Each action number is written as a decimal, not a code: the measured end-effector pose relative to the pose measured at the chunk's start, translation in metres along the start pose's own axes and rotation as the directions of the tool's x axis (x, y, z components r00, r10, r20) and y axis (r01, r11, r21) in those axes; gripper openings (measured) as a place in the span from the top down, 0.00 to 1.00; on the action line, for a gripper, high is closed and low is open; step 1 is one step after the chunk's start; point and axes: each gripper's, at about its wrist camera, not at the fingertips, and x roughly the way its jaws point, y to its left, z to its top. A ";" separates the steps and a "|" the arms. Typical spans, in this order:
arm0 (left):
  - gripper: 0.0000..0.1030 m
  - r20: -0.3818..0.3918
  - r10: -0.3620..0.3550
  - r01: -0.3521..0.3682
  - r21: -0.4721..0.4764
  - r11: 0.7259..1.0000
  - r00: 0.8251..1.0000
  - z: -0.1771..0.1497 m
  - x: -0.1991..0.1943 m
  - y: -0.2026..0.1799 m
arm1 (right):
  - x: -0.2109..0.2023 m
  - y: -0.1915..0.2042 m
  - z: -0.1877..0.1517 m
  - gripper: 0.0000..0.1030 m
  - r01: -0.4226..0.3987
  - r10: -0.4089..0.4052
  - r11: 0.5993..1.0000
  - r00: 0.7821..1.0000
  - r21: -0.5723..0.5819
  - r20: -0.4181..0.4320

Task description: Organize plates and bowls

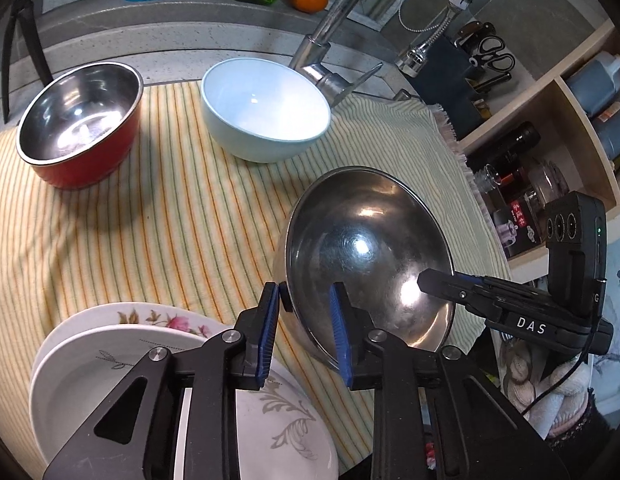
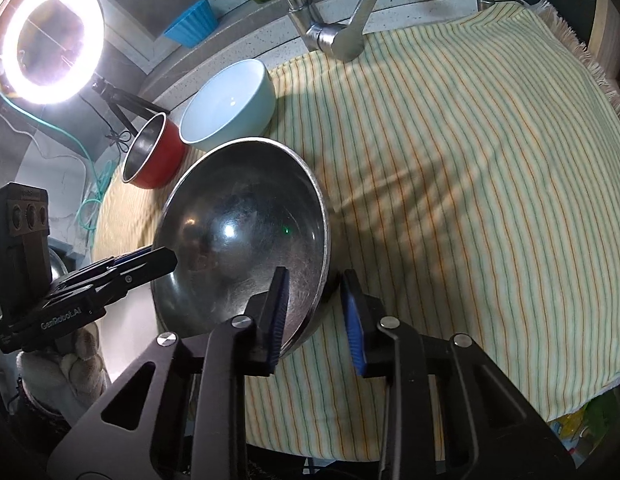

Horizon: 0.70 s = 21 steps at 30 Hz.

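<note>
Wide shiny steel bowl (image 1: 366, 256) tilted, mouth facing you, your left gripper (image 1: 306, 320) and right gripper (image 2: 316, 312) each clamping its rim from opposite sides, stacked floral white plates (image 1: 110, 344) visible only beside the left gripper.

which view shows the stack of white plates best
The left wrist view. The stacked white plates lie at its lower left on the striped cloth, the top one with a grey leaf print, the lower one with pink flowers, partly hidden by the left gripper. The right wrist view shows none of them.
</note>
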 end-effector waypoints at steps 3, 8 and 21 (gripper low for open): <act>0.78 0.000 0.000 0.000 0.001 1.000 1.000 0.001 0.000 -0.002 | -0.001 -0.002 0.000 0.76 -0.002 0.002 1.000 1.000 0.007 0.001; 0.78 0.006 0.001 -0.001 0.004 1.000 1.000 0.003 -0.002 -0.004 | -0.003 0.001 0.000 0.76 0.007 -0.007 1.000 1.000 0.003 0.002; 0.78 0.076 0.009 -0.010 0.010 1.000 0.997 0.005 -0.036 -0.001 | -0.024 0.031 0.007 0.76 -0.005 0.008 0.999 0.999 -0.048 0.053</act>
